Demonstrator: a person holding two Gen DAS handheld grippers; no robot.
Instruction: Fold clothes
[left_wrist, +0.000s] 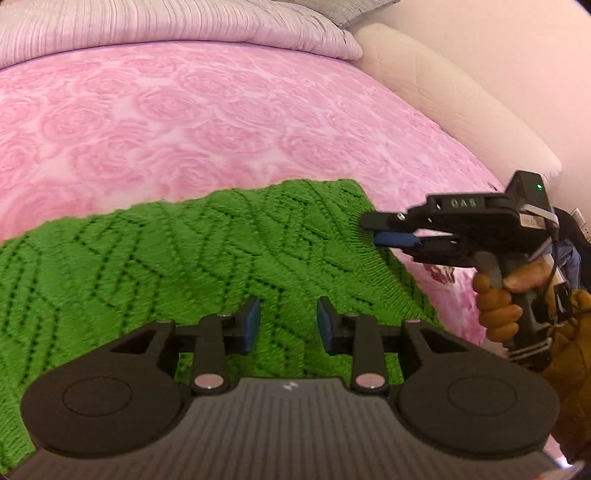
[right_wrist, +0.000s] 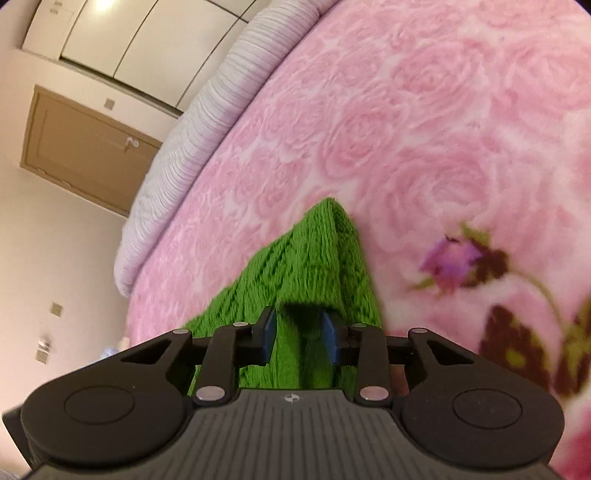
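Left gripper (left_wrist: 287, 320): nearest item in the left wrist view, black body with blue pads (left_wrist: 252, 322), jaws parted with a clear gap, nothing between them, poised over the knit. Green knitted garment (left_wrist: 166, 266): openwork diamond pattern, spread flat across the near part of the bed, its far edge running straight and ending in a ribbed corner at the right. Right gripper (left_wrist: 380, 230): seen from the side in the left wrist view at that ribbed right edge, its blue pad at the fabric border; held by a bare hand (left_wrist: 506, 295) with an orange-brown sleeve (left_wrist: 572, 354) behind it. In the right wrist view the right gripper (right_wrist: 299, 332) has a raised fold of the green knitted garment (right_wrist: 314, 266) lying between its blue pads (right_wrist: 330, 338); the jaws stand only partly closed, and whether the pads actually pinch the cloth cannot be told. Pink rose-patterned blanket (left_wrist: 221, 118): covers the bed under and beyond the garment; a printed purple flower (right_wrist: 454, 258) shows on it to the right of the fold. Striped lilac pillow (left_wrist: 166, 26): along the far edge of the bed. Cream padded headboard (left_wrist: 443, 92): right of the pillow. Brown door (right_wrist: 81, 151) and pale cupboard panels (right_wrist: 147, 37): farthest, in the right wrist view.
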